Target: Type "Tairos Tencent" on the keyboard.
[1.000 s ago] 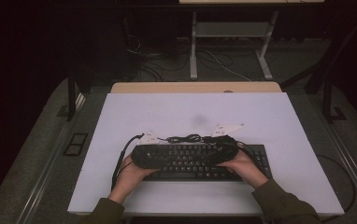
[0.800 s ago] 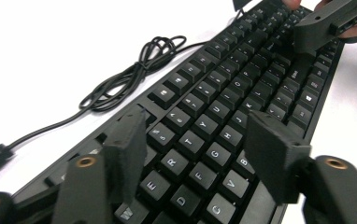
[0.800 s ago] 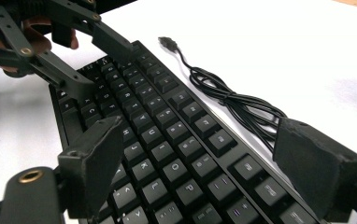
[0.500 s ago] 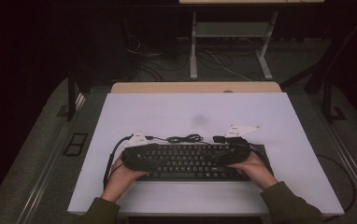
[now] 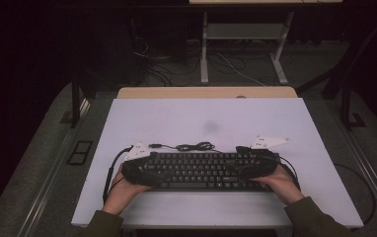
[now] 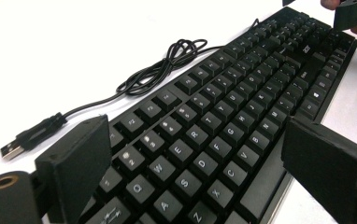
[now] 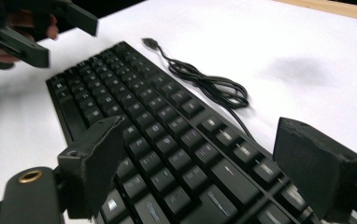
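At the near edge: left tool (image 5: pixel 139 170) and right tool (image 5: pixel 258 165), one over each end of the keyboard (image 5: pixel 204 170).
Tool state: both jaws spread wide, straddling the keyboard's depth, not yet pinching.
Keyboard: flat on the desk (image 5: pixel 176 123), long axis left to right between the tools; each hand equally near its end.
Cable (image 5: pixel 191 146): coiled just behind.
Change: keyboard sits nearer the person than a second ago.

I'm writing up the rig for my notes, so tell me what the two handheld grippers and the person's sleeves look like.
Both the left gripper and the right gripper are matte black, each with two blocky, flat-faced rectangular jaws and a brass-ringed hole in the body beside one jaw. In the high view each carries a pale three-cornered plate on top and trails a thin black cable. The sleeves are dark olive green.
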Tool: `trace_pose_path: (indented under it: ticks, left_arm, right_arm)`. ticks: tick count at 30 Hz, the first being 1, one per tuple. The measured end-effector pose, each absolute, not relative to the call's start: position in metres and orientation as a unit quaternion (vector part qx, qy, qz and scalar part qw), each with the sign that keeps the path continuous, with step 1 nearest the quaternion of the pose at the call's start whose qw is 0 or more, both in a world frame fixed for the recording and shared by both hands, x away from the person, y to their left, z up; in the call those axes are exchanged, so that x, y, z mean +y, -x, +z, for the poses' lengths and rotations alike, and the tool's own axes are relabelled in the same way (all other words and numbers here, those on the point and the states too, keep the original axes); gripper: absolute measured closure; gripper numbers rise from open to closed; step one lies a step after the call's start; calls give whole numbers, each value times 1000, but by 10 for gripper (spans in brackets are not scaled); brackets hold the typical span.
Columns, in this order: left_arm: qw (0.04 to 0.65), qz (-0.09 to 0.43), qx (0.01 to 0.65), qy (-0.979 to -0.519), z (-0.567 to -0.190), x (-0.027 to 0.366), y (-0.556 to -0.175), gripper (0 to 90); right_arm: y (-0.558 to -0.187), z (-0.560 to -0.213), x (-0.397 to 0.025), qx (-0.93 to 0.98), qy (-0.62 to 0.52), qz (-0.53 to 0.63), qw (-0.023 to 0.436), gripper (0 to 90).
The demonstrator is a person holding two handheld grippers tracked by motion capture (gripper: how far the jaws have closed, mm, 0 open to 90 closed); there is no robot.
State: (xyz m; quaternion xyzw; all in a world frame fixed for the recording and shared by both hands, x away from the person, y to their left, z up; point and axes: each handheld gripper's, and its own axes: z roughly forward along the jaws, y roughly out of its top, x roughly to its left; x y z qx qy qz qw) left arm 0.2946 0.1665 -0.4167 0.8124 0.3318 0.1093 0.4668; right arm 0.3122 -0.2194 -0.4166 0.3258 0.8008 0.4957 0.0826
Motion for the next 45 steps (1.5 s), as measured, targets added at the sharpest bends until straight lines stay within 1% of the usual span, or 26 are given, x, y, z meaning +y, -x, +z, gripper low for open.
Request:
trace_pose_path:
  ticks: [2,5,14,15,19,31,45]
  left_arm:
    - [467,111,334,-811,-417,170,-293,19]
    - [468,111,336,-809,-418,173,-290,0]
    - [469,115,337,-809,-423,180,-283,0]
    - [469,116,336,-808,-424,181,-283,0]
    - [469,116,336,-809,-426,183,-283,0]
    - [466,112,335,-811,-427,185,-284,0]
    - [466,113,334,-811,-427,186,-284,0]
  right_arm:
    - [-310,-417,-224,800,-327,496,86,161]
    - [-308,-418,-231,796,-332,498,89,161]
    - [-299,-421,-247,793,-341,494,102,160]
    - [-298,-421,-250,794,-340,493,104,146]
    - [-295,-423,-257,790,-344,497,104,143]
    - [-281,-428,-279,782,-350,503,113,143]
    - [-269,-434,-299,780,-359,494,136,143]
